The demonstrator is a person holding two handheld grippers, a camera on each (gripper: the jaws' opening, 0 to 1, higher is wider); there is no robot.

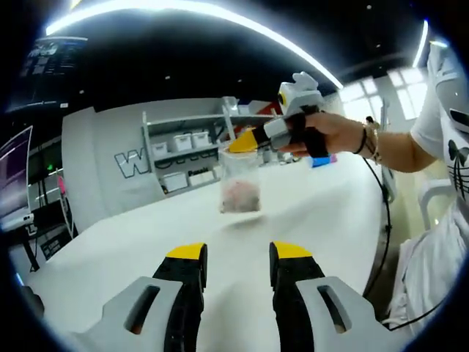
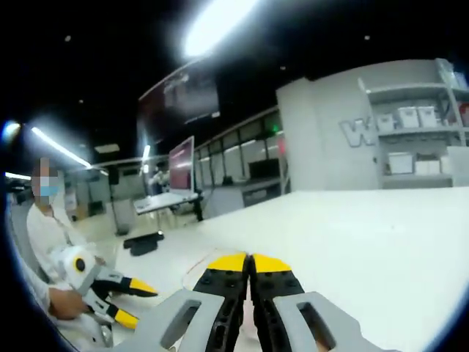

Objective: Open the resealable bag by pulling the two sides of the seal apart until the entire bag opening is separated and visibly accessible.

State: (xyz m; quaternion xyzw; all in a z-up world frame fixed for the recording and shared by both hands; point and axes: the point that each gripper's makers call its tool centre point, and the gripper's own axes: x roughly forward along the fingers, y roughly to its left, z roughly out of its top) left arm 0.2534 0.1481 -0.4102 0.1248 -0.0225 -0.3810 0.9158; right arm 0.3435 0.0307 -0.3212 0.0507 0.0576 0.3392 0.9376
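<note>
above the white desk (image 1: 146, 242), in the left gripper view, the bag (image 1: 239, 180) hangs clear of the surface, pinched at its top edge by the right tool (image 1: 243, 141), which comes in from the right in a person's hand (image 1: 330, 133). bag is clear plastic with something pinkish low inside; what it is i cannot tell. the seal looks unopened as far as can be seen, though it is small and partly hidden by the yellow tips. right gripper view confirms: the right tool's own jaws are clenched tip to tip, a thin line of clear film just visible between them. left tool (image 1: 238, 258) is released, jaws parted with a plain gap, low in its view and well apart from the bag, aimed roughly at it. shelves (image 1: 187, 150) with bins stand behind the desk. judgement: step in hand is bringing the left tool up to take the other side of the seal. to do it well, come in level with the top edge, catch one lip only on the side opposite the right tool's pinch, close firmly, then pull the two tools straight apart across the opening. risk: gripping both layers together, or tugging the bag out of the right tool.
</note>
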